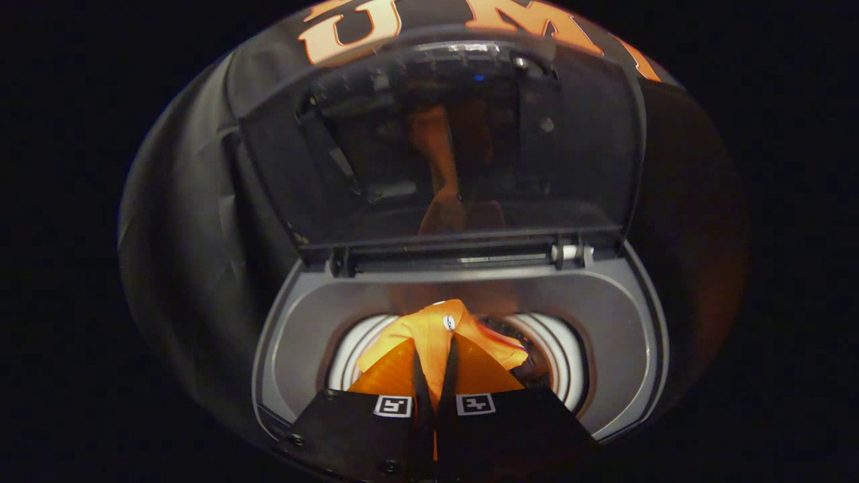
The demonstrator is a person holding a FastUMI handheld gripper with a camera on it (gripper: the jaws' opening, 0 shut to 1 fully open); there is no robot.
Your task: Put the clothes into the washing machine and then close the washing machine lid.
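Gripper (435, 355) is held over the open top of the washing machine (624, 315). Fingers are drawn narrow, nearly together, and an orange garment (429, 329) is pinched between them; both fingers are seen pressing on the cloth. The garment bulges up just ahead of the fingertips and spreads to either side of them, above the pale-ribbed drum opening (557, 355). Beyond the fingers, the lid (590, 147) is stood upright, an orange reflection seen in its dark glass.
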